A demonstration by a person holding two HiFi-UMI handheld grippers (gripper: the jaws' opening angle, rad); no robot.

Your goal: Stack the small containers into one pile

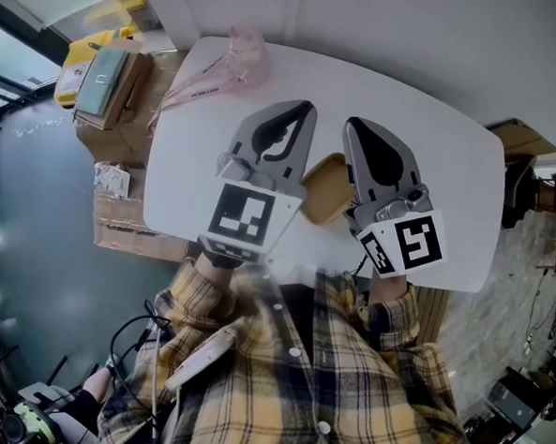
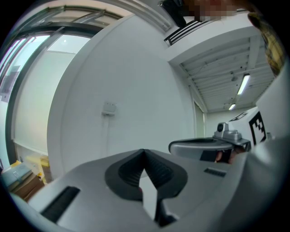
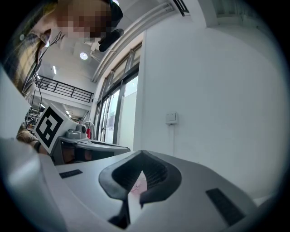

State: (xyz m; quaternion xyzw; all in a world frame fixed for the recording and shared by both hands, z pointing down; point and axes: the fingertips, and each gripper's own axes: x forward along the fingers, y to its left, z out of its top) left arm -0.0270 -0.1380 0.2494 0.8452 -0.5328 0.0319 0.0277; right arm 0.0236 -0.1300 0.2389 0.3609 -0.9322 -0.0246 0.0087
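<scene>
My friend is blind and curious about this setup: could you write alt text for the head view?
Seen from above, a person in a yellow plaid shirt holds the left claw and the right claw, both shut, side by side over a white table. A tan container on the table shows between them.

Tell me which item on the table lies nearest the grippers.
The tan container, between the left gripper and right gripper; the pink item sits at the far edge.

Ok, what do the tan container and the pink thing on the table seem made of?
Tan square container: likely matte plastic or moulded fibre; even, dull colour, rounded rim. Pink see-through item: probably thin plastic; the white table shows through it.
</scene>
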